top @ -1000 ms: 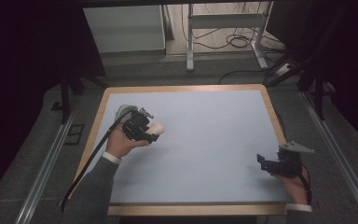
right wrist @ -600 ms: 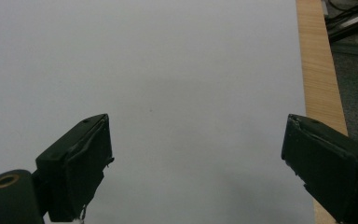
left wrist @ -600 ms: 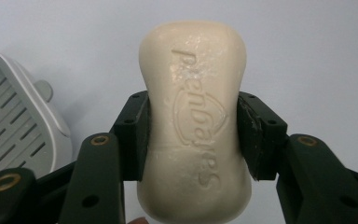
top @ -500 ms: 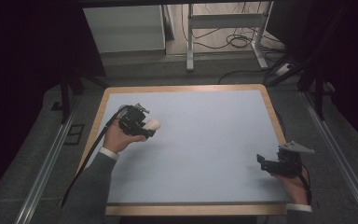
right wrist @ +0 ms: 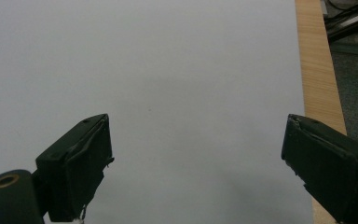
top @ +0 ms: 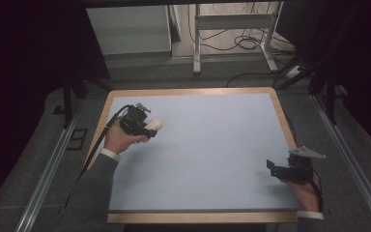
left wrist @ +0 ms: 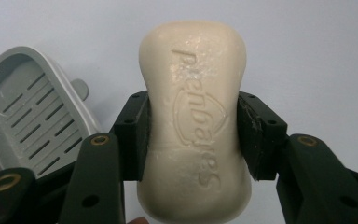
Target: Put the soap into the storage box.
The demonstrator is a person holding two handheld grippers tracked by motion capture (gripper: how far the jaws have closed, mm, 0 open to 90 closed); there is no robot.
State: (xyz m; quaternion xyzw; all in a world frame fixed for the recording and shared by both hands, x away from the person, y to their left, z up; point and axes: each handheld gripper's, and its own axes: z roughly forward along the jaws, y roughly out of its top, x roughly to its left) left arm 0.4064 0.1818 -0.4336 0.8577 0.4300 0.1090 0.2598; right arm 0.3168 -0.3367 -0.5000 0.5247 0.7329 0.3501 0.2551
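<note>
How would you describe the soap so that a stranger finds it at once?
Start at the pale blue table and go to its left side. There the left gripper holds the soap by its narrow waist, beside a grey slotted soap dish. It is the cream bar with raised letters.

Waxy, embossed soap bar (left wrist: 195,126), slotted grey plastic dish (left wrist: 32,116), matt blue table (top: 212,145) edged in wood.
</note>
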